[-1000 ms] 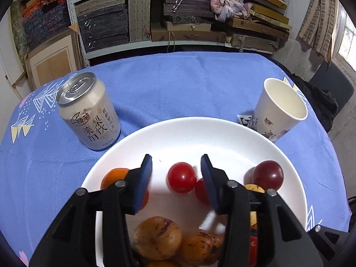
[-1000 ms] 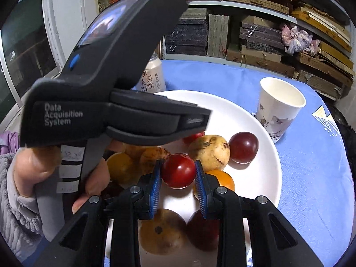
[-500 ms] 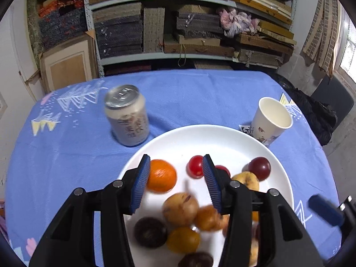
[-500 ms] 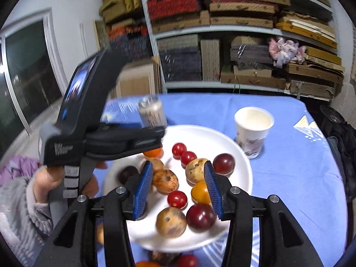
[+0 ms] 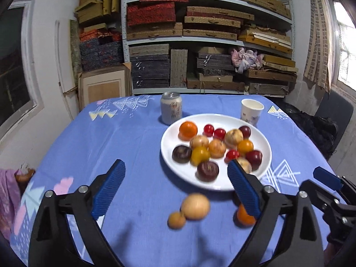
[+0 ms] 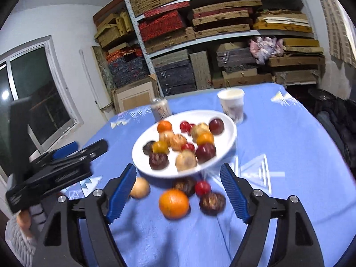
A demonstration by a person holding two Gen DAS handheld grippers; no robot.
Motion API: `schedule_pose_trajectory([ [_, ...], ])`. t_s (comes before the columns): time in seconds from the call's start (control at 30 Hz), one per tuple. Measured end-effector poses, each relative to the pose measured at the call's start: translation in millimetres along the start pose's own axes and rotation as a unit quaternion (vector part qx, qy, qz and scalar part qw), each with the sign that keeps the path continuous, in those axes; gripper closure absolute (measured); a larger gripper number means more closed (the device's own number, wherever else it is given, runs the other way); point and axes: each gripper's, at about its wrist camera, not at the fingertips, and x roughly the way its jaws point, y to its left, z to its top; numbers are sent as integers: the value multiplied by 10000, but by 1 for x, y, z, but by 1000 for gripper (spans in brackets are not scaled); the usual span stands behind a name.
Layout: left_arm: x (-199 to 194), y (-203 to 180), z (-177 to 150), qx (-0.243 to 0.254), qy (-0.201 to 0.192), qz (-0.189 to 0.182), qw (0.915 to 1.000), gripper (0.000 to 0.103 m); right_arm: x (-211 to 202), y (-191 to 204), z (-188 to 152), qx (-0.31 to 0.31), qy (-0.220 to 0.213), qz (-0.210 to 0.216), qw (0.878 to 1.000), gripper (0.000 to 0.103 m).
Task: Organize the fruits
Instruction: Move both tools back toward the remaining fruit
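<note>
Blue tablecloth, blurred fruit, plate rim behind left gripper, jaws opening empty.

A white plate near the surface's far right edge holds a loose heap of oranges, cherry tomatoes, dark plums and tan passion fruits, while several loose fruits lie on the blue cloth toward the near edge.

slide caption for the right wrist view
Right tool opening, empty, above loose fruit on the blue cloth beside a full white plate.
</note>
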Motion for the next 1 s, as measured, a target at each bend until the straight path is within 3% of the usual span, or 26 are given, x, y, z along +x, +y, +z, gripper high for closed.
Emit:
schedule_pose_trajectory([
  [0.1,2,1,-25,-142,145,-84,9998,9,0,-4,-21,94,71,-192,9997,20],
  [0.27,27,-3,-52,12,467,29,9989,9,3,-9,-26,100,-6,-427,9990,14],
  [0.5,41,3,-56,-21,620,27,9981,9,7,-12,-27,152,55,-456,9988,13],
  [0.83,57,5,-63,243,915,349,9949,9,9,-7,-28,69,130,-475,9988,12],
  [1.0,64,18,-63,67,1061,341,9937,9,9,-11,-27,183,164,-442,9987,12],
])
